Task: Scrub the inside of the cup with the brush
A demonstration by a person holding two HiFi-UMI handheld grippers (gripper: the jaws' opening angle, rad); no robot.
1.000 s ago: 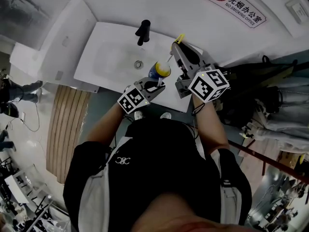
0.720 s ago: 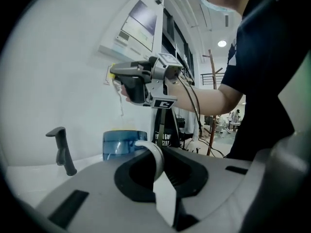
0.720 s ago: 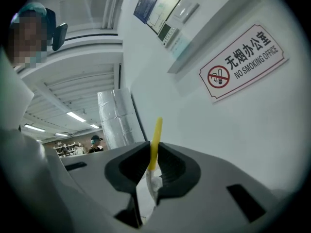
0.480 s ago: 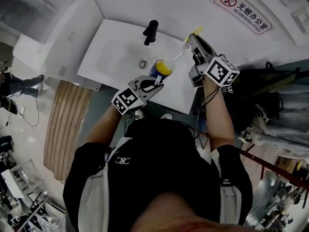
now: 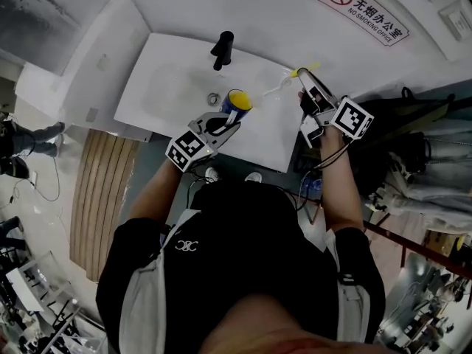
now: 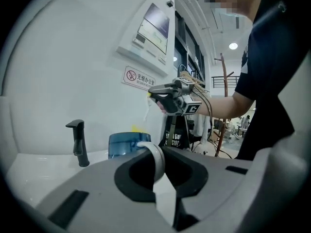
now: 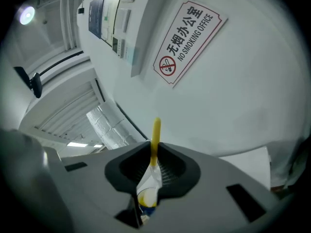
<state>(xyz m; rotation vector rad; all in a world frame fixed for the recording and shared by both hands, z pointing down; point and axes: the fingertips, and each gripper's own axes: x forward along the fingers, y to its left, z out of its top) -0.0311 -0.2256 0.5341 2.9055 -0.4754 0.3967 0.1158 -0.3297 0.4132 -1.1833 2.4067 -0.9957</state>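
Note:
A blue cup (image 5: 237, 100) with a yellow inside is held above the white sink (image 5: 169, 80). My left gripper (image 5: 227, 120) is shut on the cup's white handle (image 6: 154, 159), and the cup's blue wall (image 6: 127, 143) shows just beyond the jaws. My right gripper (image 5: 305, 87) is shut on the brush (image 5: 286, 83), which has a yellow end and a thin white stem. The brush hangs to the right of the cup, outside it and apart from it. In the right gripper view the yellow brush handle (image 7: 156, 135) sticks out between the jaws of the right gripper (image 7: 153, 165).
A black faucet (image 5: 220, 49) stands at the back of the sink, with the drain (image 5: 212, 98) just left of the cup. A no-smoking sign (image 5: 361, 12) hangs on the white wall. A slatted wooden mat (image 5: 99, 198) lies on the floor at the left.
The right gripper has lifted the brush out of the cup and carried it up and to the right. The left gripper has shifted the cup slightly farther over the sink.

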